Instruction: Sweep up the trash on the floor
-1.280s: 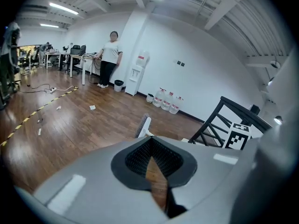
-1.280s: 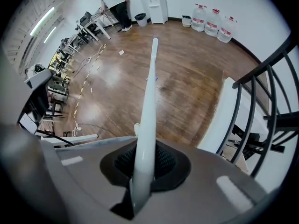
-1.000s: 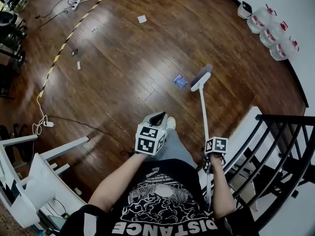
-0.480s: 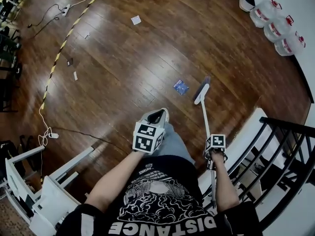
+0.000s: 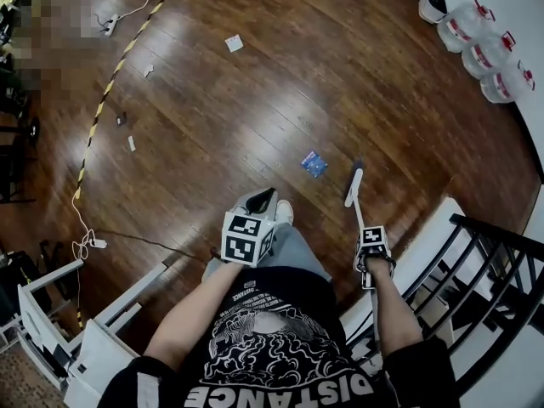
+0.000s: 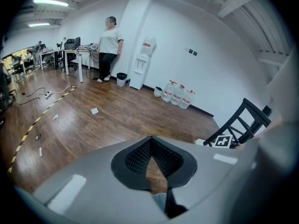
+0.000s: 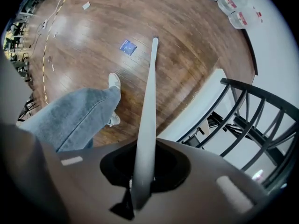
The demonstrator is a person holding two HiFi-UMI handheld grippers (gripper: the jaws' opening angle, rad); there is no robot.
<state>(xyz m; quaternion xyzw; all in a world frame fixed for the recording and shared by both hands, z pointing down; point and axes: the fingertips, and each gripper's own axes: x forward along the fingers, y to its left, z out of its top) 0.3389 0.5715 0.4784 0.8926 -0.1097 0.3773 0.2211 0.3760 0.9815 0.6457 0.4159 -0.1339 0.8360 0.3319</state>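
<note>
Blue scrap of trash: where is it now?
Head view, right of centre: the blue scrap lies on the floor just left of the broom head, ahead of the person's shoe.

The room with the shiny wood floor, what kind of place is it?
Most likely an office. There are desks at the far end, a water dispenser against the white wall, and spare water jugs lined up along it.

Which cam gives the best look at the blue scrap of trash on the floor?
Head view: the blue scrap lies in the open, seen from above, just left of the broom head. Right gripper view shows it smaller, near the handle's far end. Left gripper view doesn't show it.
</note>
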